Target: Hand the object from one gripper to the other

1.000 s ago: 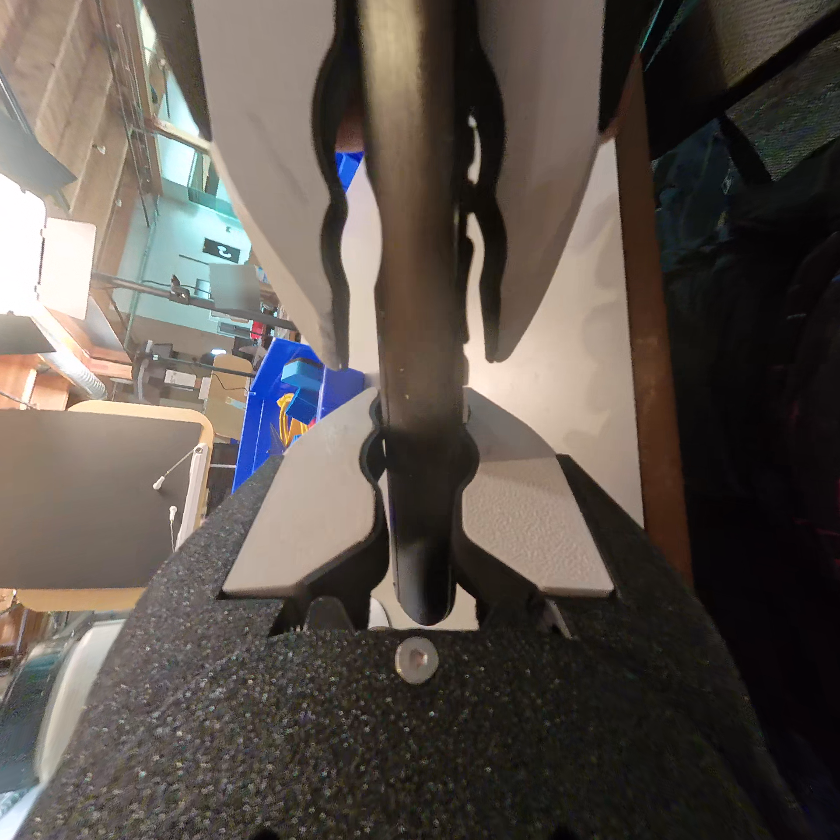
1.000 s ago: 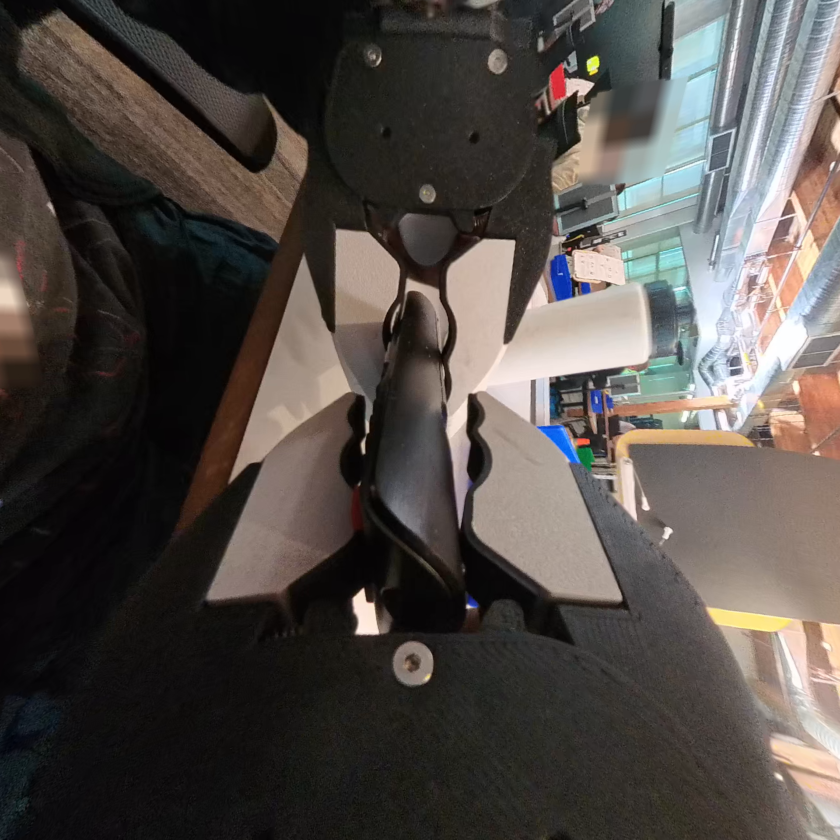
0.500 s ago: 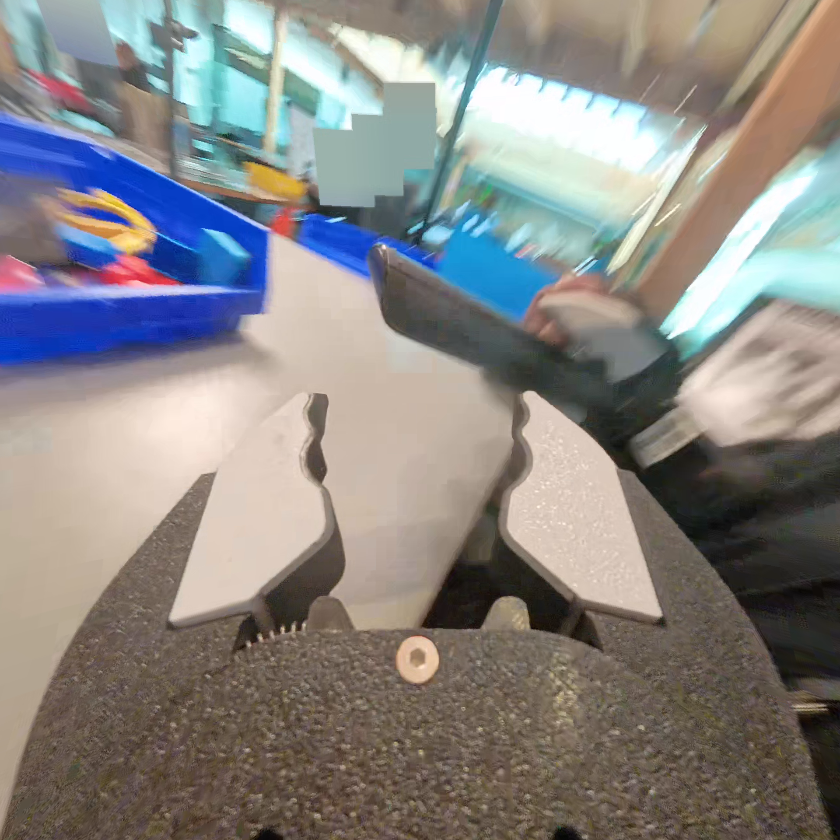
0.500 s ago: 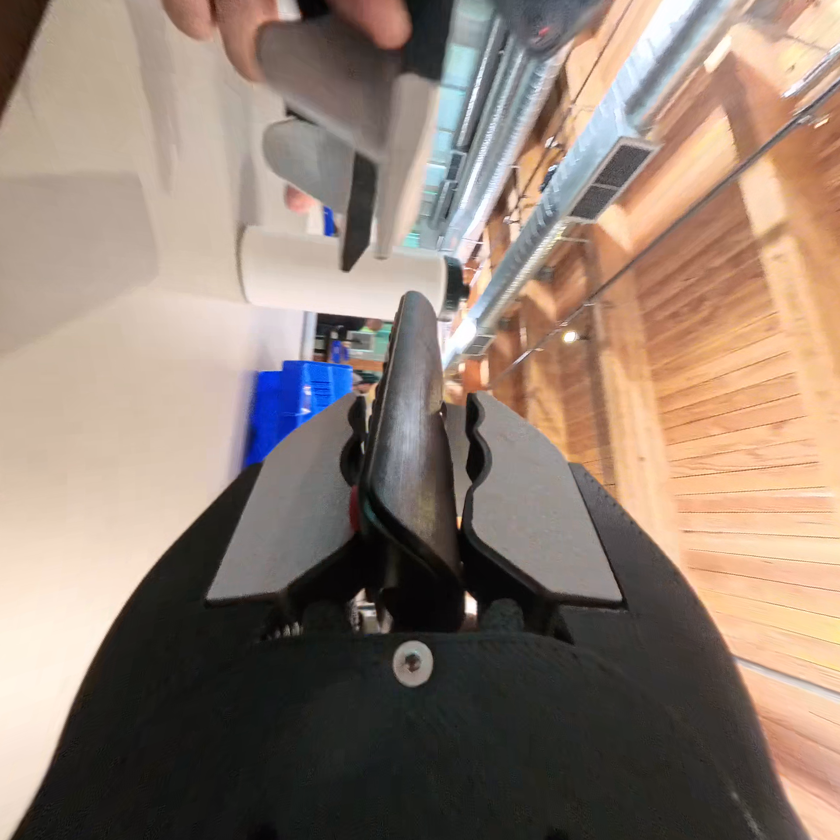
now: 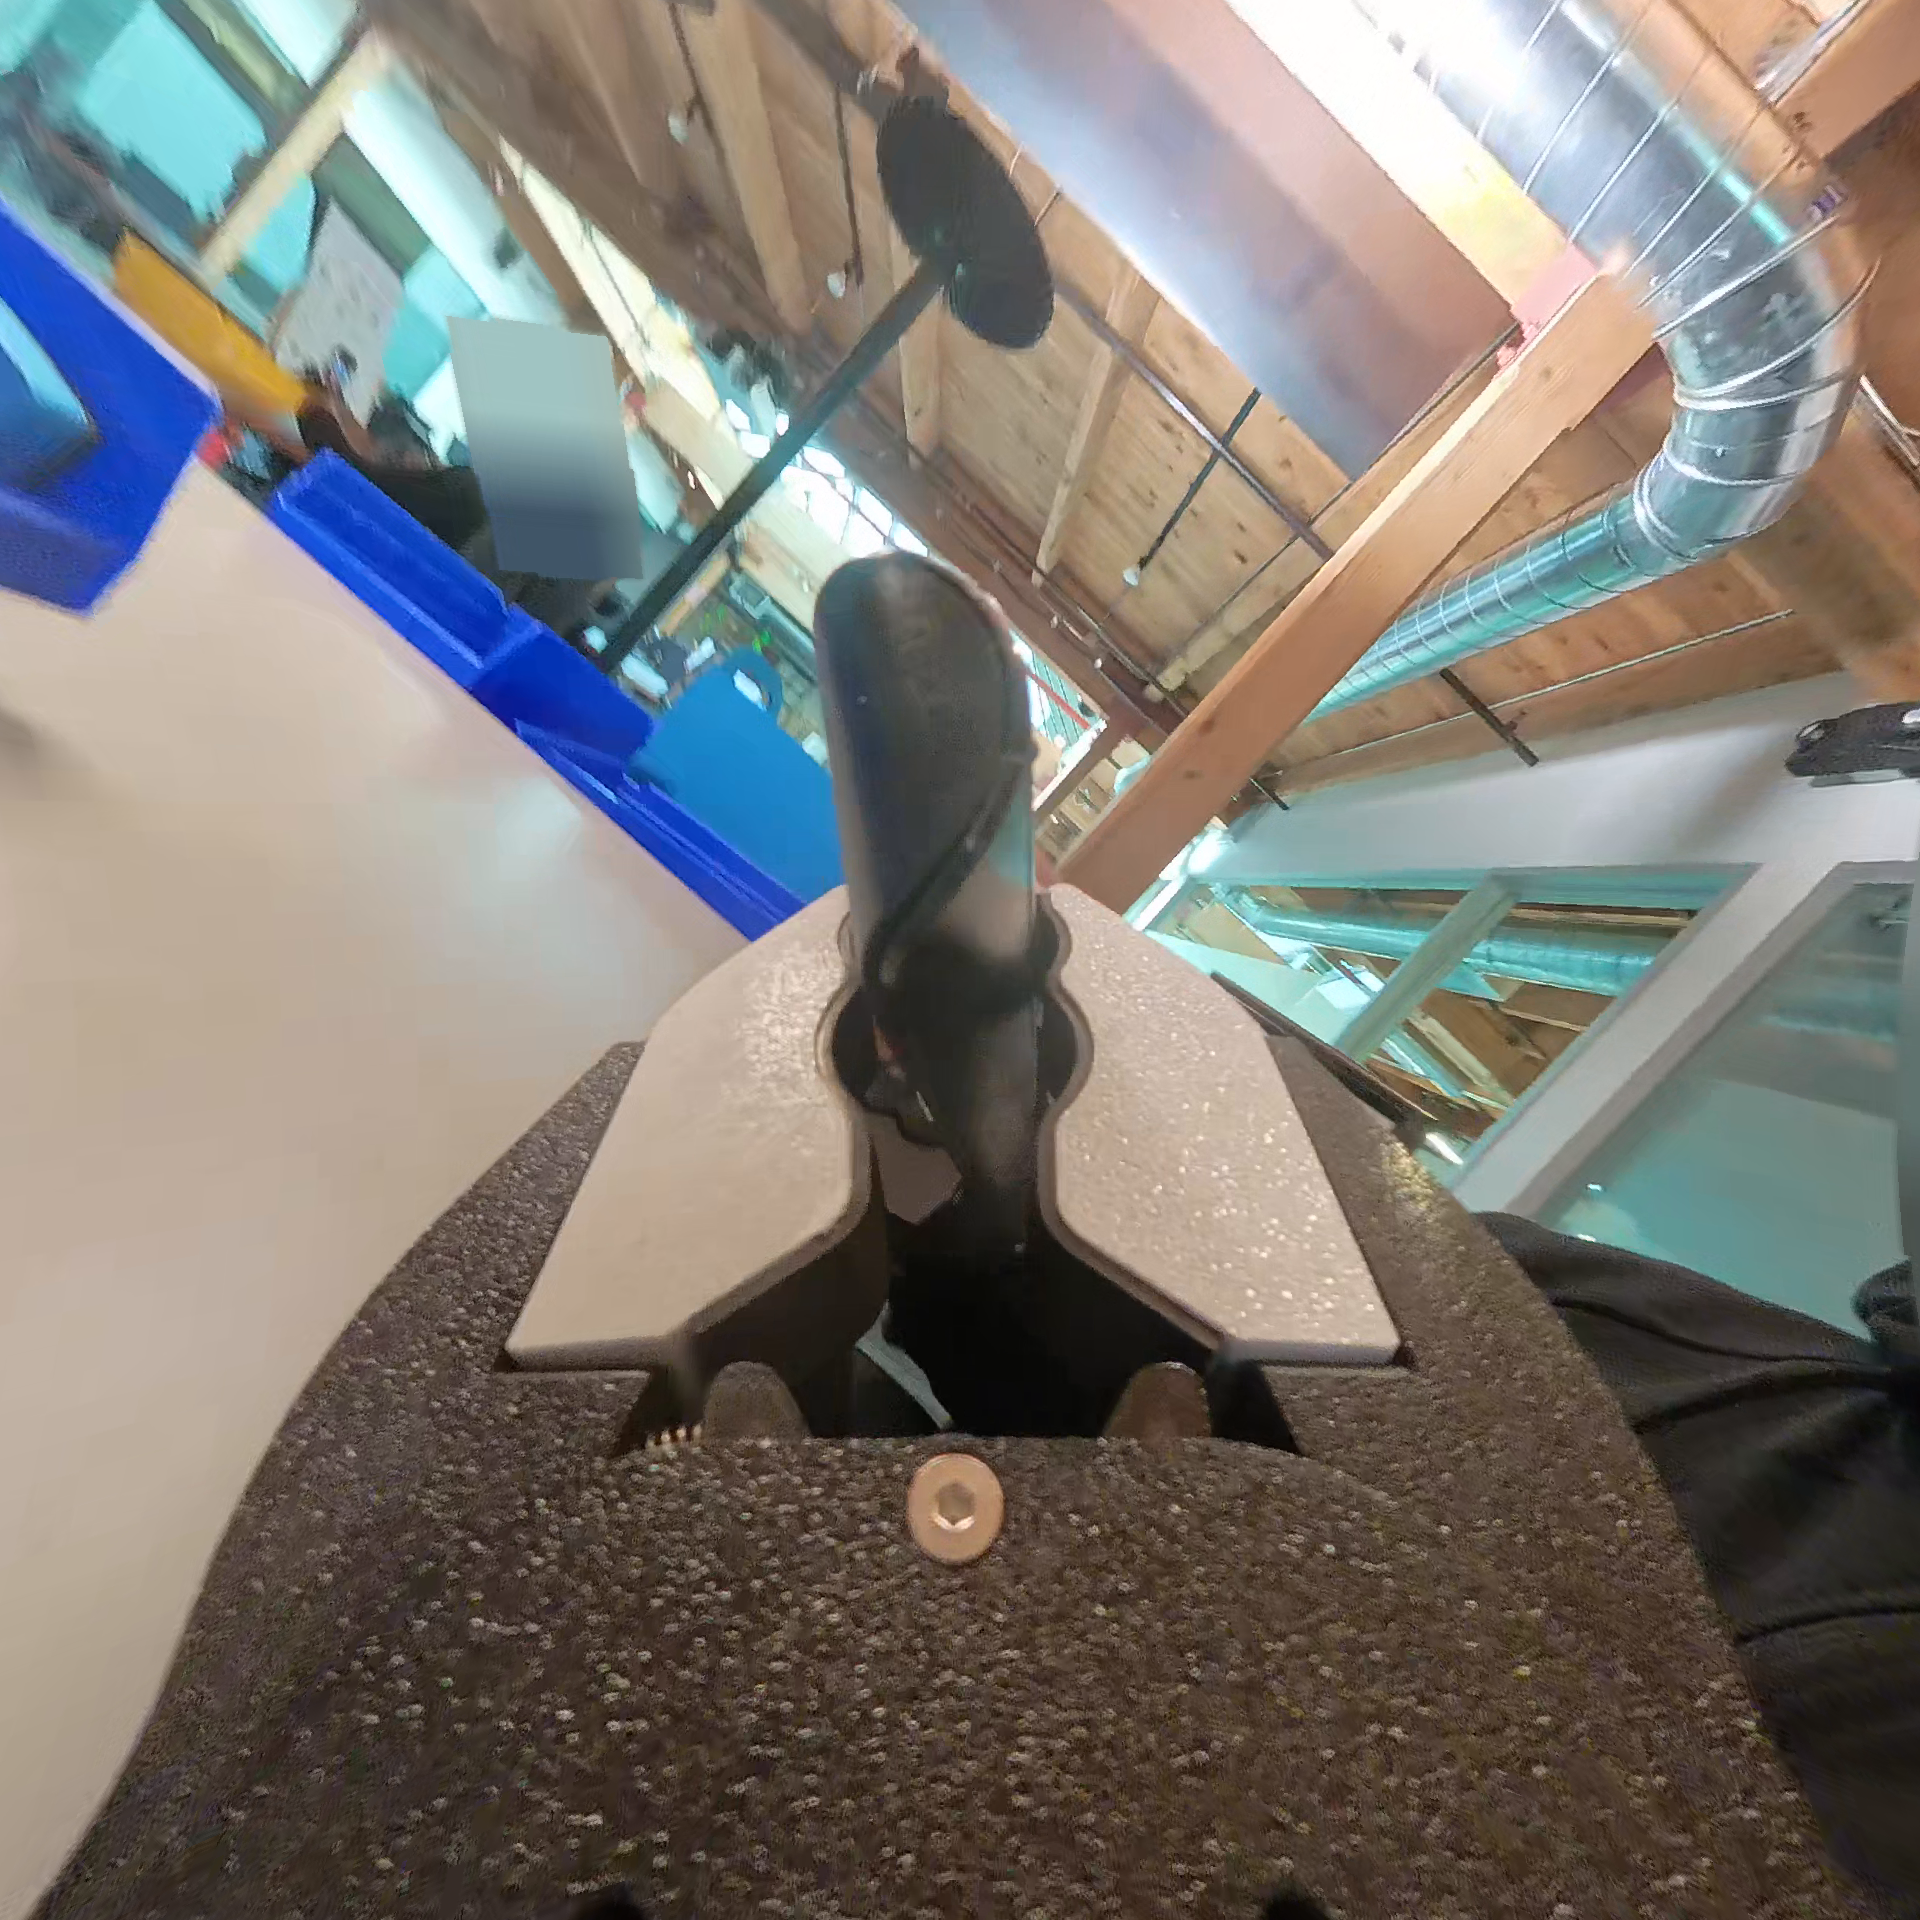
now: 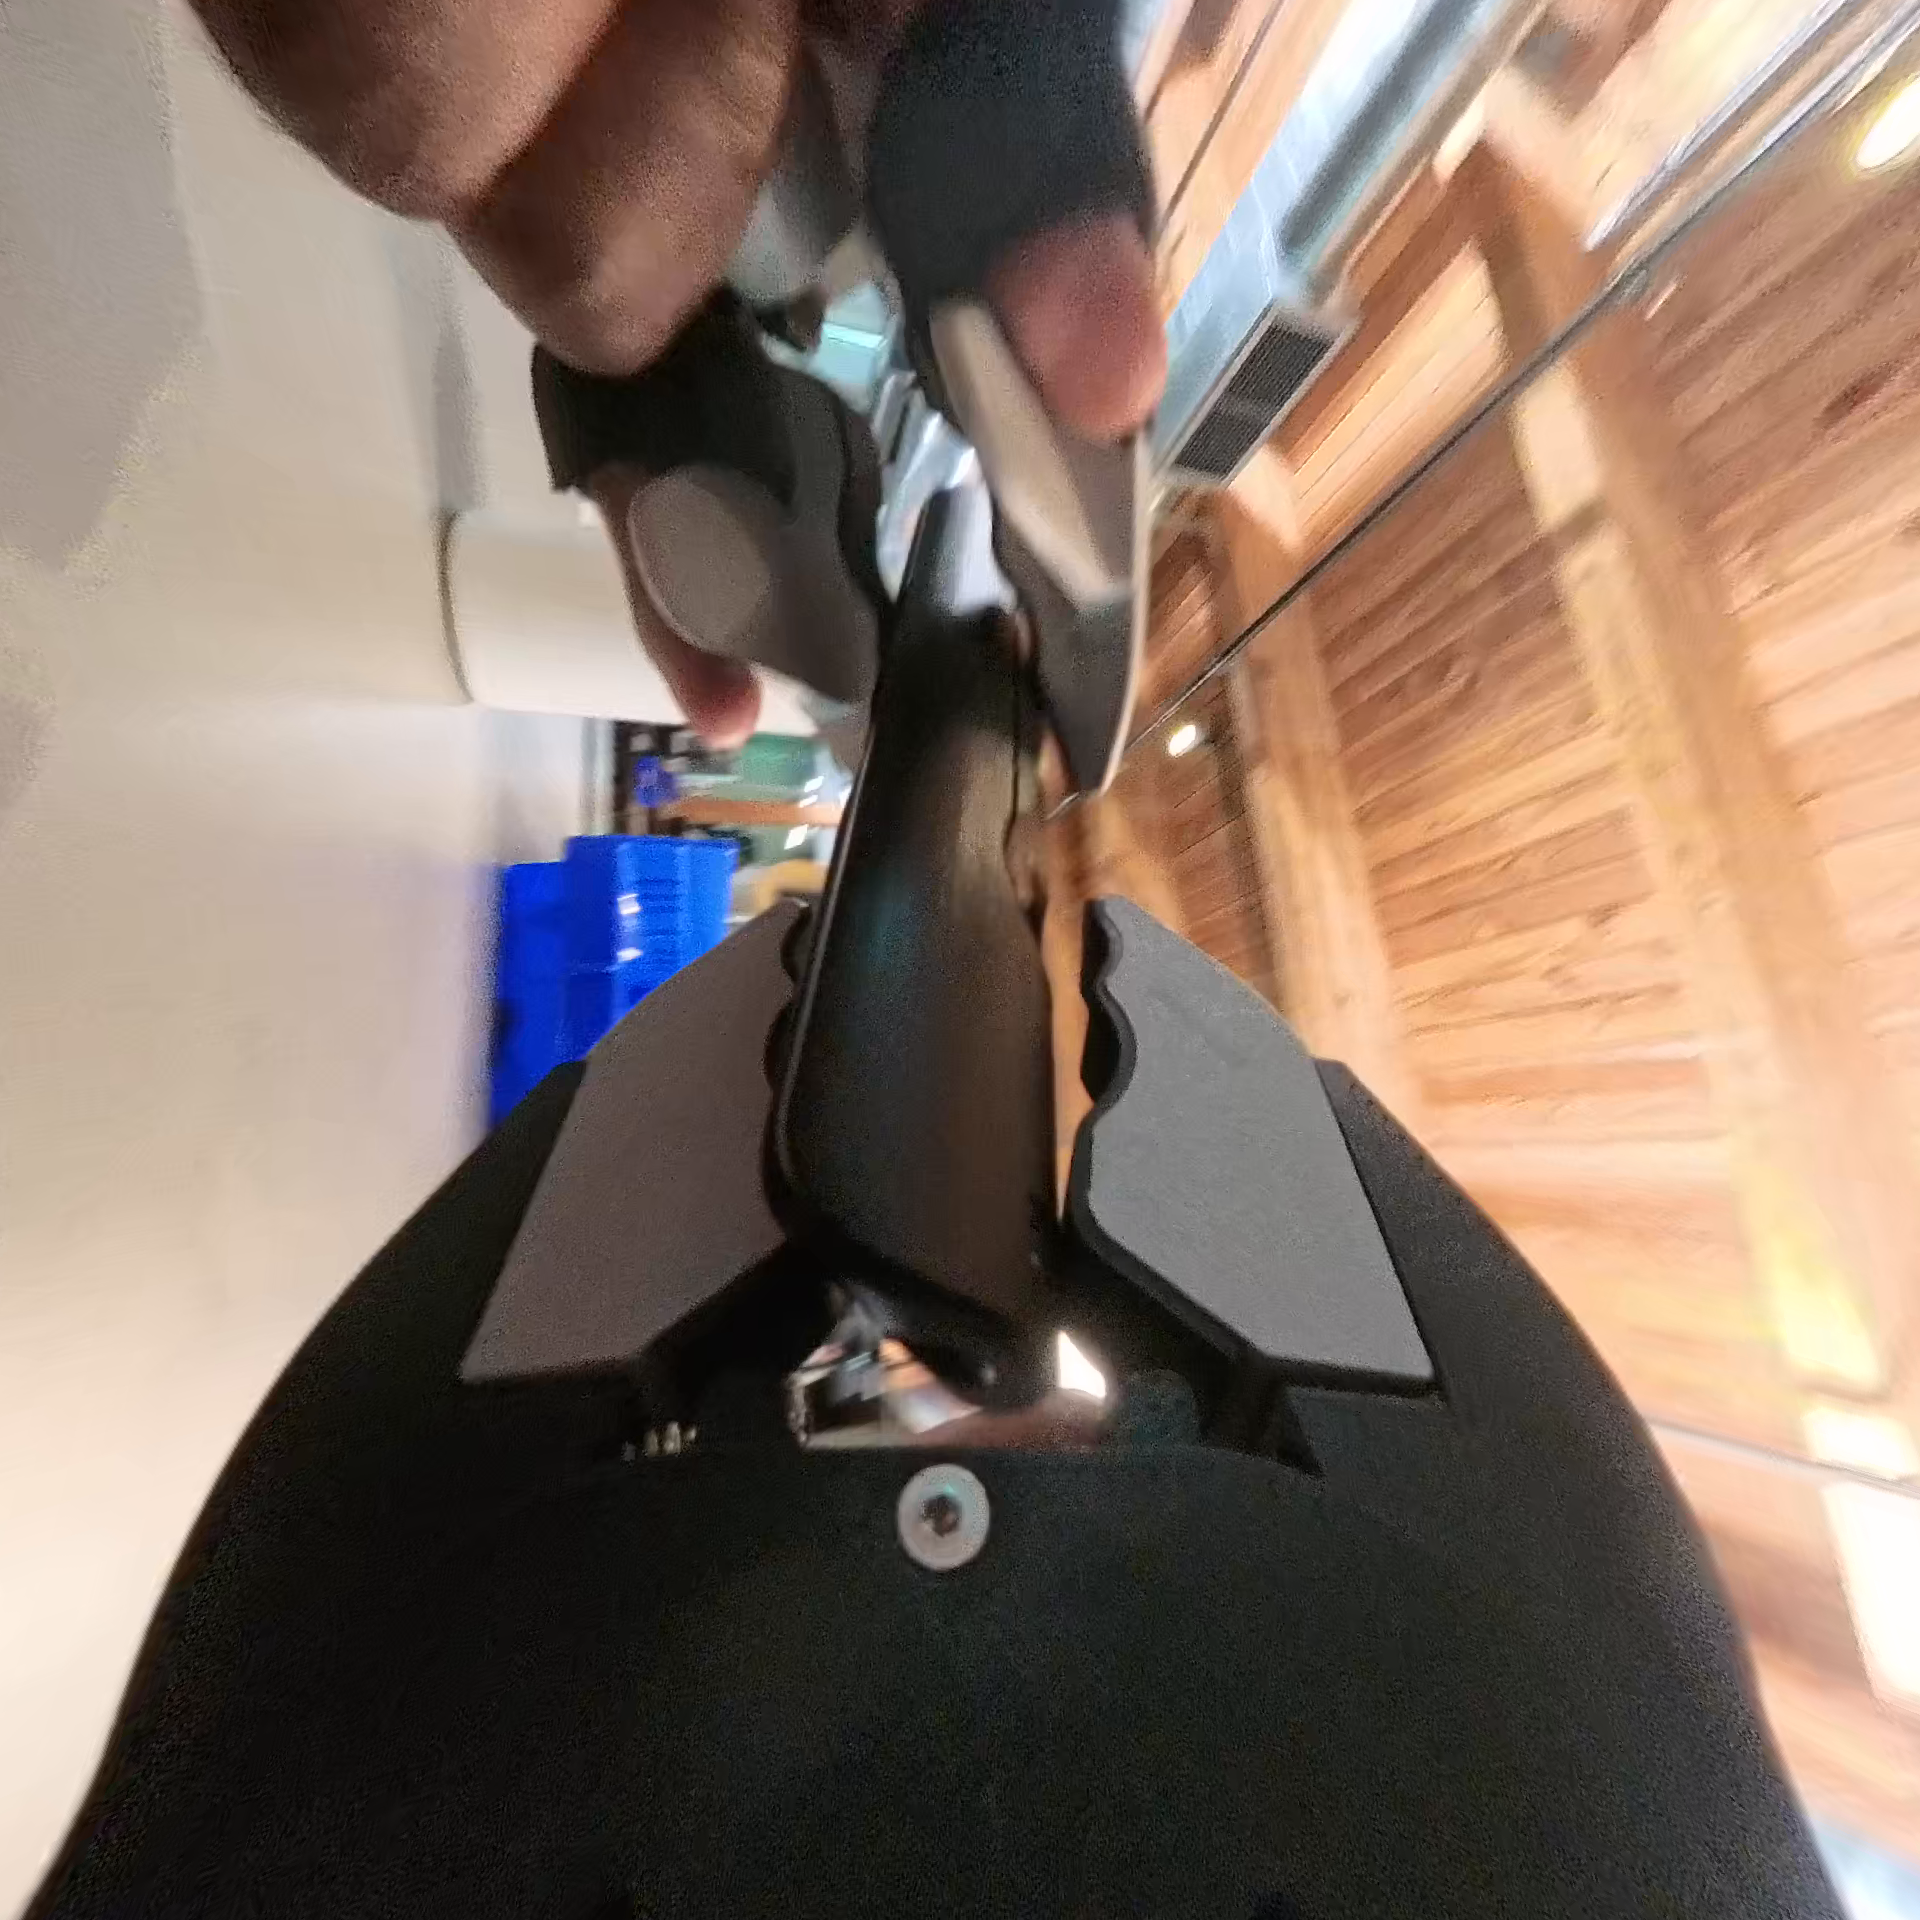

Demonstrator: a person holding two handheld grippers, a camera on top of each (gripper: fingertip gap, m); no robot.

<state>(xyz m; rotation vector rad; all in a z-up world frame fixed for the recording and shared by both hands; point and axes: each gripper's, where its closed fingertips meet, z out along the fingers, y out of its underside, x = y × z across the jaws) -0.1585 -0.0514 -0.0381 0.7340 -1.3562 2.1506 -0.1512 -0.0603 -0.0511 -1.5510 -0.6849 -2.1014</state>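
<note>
A long black plastic object is clamped by the left hand-held gripper. The right hand-held gripper, slightly apart, is seen only in its own view; no writing is legible.

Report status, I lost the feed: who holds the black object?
Left gripper shut on black object. Right gripper around its other end, grip unclear. Nothing in the way.
</note>
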